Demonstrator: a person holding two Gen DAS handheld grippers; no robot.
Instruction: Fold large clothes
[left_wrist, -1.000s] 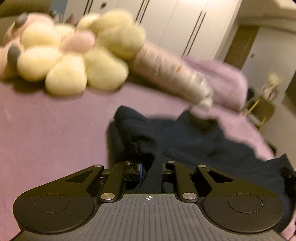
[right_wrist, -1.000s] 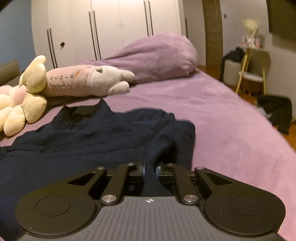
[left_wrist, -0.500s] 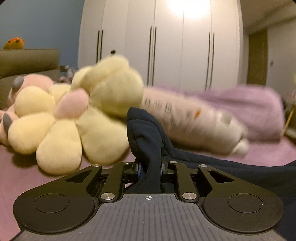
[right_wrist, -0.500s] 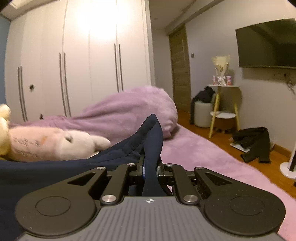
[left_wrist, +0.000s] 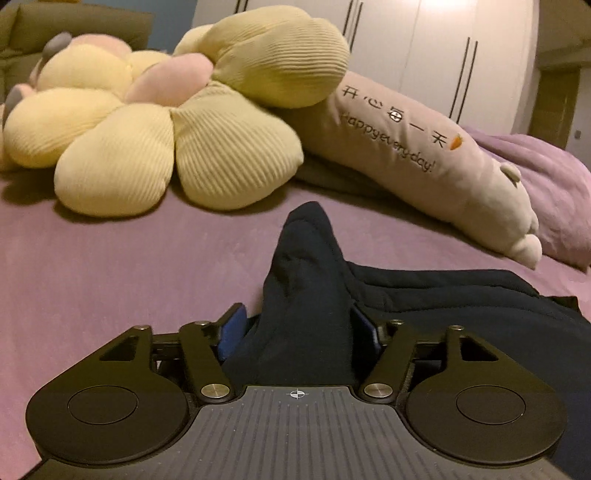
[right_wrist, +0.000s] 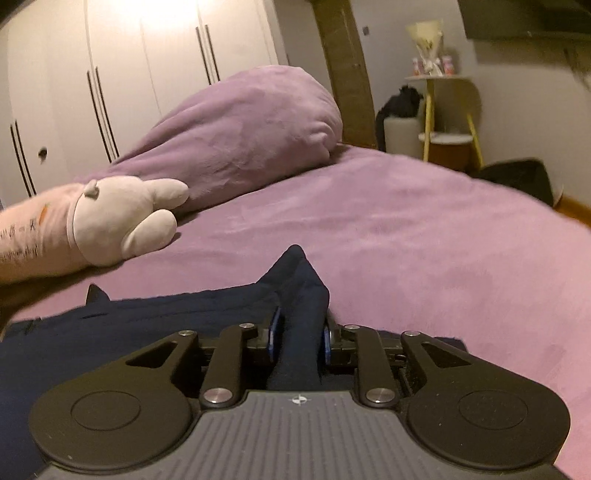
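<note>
A dark navy garment (left_wrist: 424, 295) lies on the purple bed, stretching right from my left gripper. My left gripper (left_wrist: 301, 325) has its blue-padded jaws spread wide, with a bunched fold of the garment standing loosely between them. In the right wrist view the same garment (right_wrist: 147, 321) runs off to the left. My right gripper (right_wrist: 299, 332) has its jaws a little apart with a ridge of the cloth between the blue pads, low over the bed.
A yellow and pink flower cushion (left_wrist: 166, 122) and a long pink plush pillow (left_wrist: 424, 155) lie at the head of the bed. A heaped purple duvet (right_wrist: 243, 129) sits behind. White wardrobes (right_wrist: 110, 74) stand beyond; a stool and side table (right_wrist: 443, 122) stand right.
Both grippers came down from a raised position to the bed with the cloth. The left jaws have opened wide; the right jaws have opened slightly.
</note>
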